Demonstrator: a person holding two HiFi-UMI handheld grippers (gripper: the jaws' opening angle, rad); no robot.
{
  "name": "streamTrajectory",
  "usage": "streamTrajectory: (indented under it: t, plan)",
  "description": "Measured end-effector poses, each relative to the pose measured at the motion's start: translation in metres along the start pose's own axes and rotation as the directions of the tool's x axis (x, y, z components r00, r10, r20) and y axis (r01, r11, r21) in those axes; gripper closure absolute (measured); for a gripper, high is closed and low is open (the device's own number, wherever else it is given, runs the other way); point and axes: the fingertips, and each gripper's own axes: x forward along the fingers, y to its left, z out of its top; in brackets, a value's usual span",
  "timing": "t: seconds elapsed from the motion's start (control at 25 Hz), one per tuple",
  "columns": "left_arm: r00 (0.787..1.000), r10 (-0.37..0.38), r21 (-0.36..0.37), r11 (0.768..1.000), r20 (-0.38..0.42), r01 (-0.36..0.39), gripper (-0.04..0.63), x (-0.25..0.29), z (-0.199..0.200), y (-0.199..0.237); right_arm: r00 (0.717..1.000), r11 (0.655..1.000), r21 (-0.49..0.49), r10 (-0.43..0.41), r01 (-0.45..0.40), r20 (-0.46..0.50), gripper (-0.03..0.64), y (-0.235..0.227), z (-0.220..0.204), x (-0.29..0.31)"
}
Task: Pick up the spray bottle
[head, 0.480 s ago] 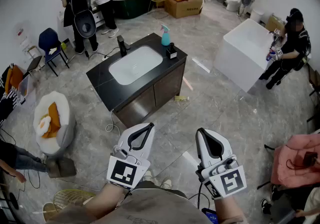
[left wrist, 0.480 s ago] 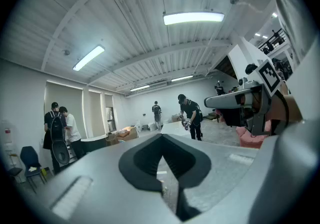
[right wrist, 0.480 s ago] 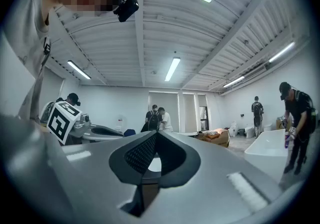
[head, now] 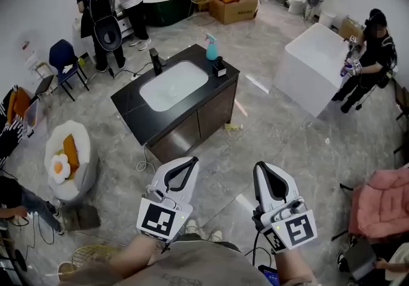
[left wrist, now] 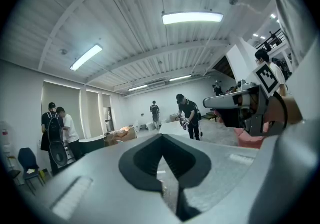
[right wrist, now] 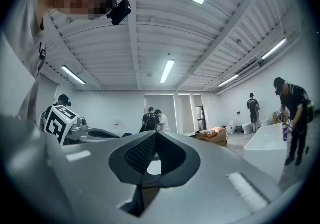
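- One teal spray bottle stands upright on the black vanity counter, just beside one small black container.
- Two grippers, the left gripper and the right gripper, are held well apart from the bottle.
- Both have their jaws pressed together, with nothing between them.

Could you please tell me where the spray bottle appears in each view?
Head view: the spray bottle stands upper centre, at the far edge of the black sink counter.
Left gripper view: not in it.
Right gripper view: not in it.
Shared landmark: the cardboard box, top centre in the head view, left of centre in the left gripper view, right of centre in the right gripper view.
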Motion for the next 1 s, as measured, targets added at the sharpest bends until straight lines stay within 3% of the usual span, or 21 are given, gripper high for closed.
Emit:
streamTrajectory:
  t: [0.48,0.64,0.72,0.76,1.0]
  plan:
    - [1.000,0.004,-0.040,0.999,0.001,-0.003,0.595,0.013,0.000,-0.020,1.000,1.000,-0.015,-0.008,0.008,-0.017,0.588,-0.022,-0.007,-0.019]
    - [0.999,0.039,-0.108,0.993,0.028,-0.036,0.594,0.016,0.006,-0.023,1.000,1.000,-0.026,-0.015,0.014,-0.019,0.588,-0.033,-0.008,-0.030]
    - [0.998,0.048,-0.153,0.987,0.041,-0.041,0.437,0.019,0.008,-0.023,1.000,0.999,-0.030,-0.019,0.018,-0.025,0.588,-0.037,-0.010,-0.035]
    - [0.998,0.052,-0.161,0.986,0.044,-0.045,0.403,0.020,0.008,-0.023,0.999,0.999,-0.032,-0.022,0.021,-0.029,0.588,-0.040,-0.012,-0.036]
    - [0.997,0.056,-0.107,0.993,0.050,-0.051,0.376,0.044,0.000,-0.021,0.998,0.999,-0.034,-0.044,0.043,-0.045,0.588,-0.063,-0.022,-0.028]
